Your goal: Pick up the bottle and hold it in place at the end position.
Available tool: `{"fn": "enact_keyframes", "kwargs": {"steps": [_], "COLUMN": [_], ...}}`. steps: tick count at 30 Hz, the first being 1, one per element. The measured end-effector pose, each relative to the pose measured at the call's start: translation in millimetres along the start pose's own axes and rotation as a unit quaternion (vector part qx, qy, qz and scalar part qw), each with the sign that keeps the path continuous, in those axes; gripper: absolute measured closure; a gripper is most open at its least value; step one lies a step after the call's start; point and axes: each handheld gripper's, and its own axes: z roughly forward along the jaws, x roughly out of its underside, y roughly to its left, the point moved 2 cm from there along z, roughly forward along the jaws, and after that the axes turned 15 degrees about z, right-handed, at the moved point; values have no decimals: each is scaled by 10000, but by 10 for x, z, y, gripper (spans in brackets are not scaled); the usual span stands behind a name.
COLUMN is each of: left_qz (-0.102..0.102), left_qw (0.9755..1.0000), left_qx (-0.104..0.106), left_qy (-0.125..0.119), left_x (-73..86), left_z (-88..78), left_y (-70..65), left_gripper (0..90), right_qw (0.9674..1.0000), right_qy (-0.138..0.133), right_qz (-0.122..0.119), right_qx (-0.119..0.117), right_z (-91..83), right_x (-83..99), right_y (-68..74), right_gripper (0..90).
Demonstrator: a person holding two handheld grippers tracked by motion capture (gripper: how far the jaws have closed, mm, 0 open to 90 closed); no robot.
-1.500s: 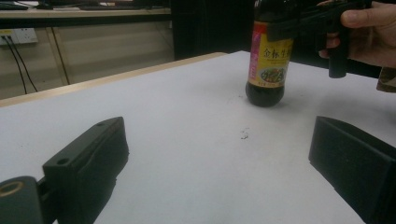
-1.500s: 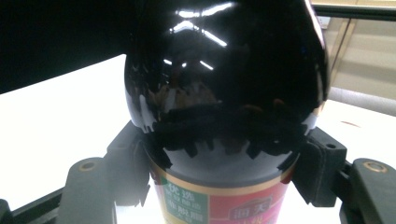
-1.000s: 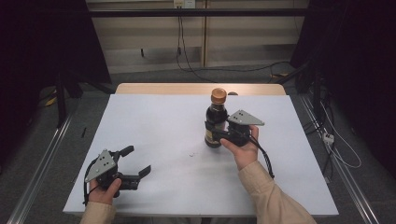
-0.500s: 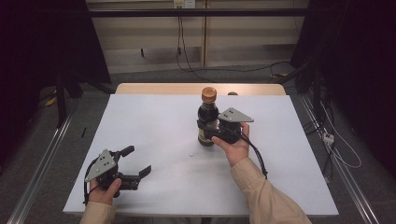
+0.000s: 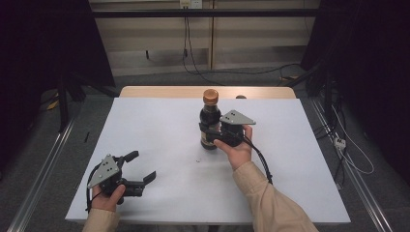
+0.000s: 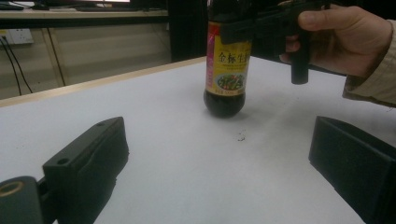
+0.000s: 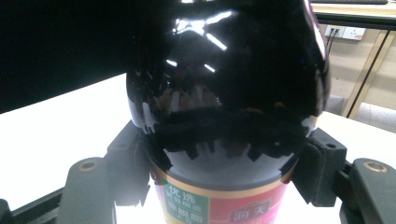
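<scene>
Right gripper [image 5: 216, 137] is clamped on the soy sauce bottle [image 5: 210, 121], jaws pinching either side of the body just above the label; right gripper view shows both jaws hard against the dark glass [image 7: 224, 84], so the grip looks solid

Bottle is upright, brown cap [image 5: 210, 96] on, sitting around the middle of the white table [image 5: 159, 121], a bit toward the far side. From the left gripper view its base [image 6: 224, 103] looks to be at or barely above the surface, can't tell for sure if it's touching

Left gripper [image 5: 138, 169] is idle at the near left corner, jaws spread wide, nothing between them, well apart from the bottle

Small dark speck [image 5: 197, 160] on the table just in front of the bottle, can't tell what it is

Progress, my read: pickup is done, bottle is secured in one hand. What's left is wherever it's going, either set down and release, or handover/cap work with the free left gripper, which isn't engaged yet. I'd call it mid-task, with nothing opened or poured as far as visible
</scene>
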Motion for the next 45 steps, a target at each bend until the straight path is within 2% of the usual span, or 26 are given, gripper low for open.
{"fn": "enact_keyframes", "kwargs": {"steps": [21, 27, 30, 45], "left_qz": [-22, -7, 1, -65], "left_qw": [10000, 10000, 10000, 10000], "left_qx": [9, 14, 45, 50], "left_qy": [12, 35, 38, -2], "left_x": [3, 6, 3, 0], "left_z": [-5, -2, 4, 35], "left_y": [4, 4, -3, 22], "left_gripper": [43, 43, 43, 43], "right_qw": [9999, 10000, 10000, 10000], "right_qy": [-12, -16, 8, 16], "right_qz": [-109, 58, 7, 73], "right_qx": [8, 14, 12, 2], "right_z": [94, 77, 66, 70], "right_x": [41, 47, 50, 57], "right_y": [-2, -37, -30, -37], "right_gripper": [310, 308, 307, 306]}}
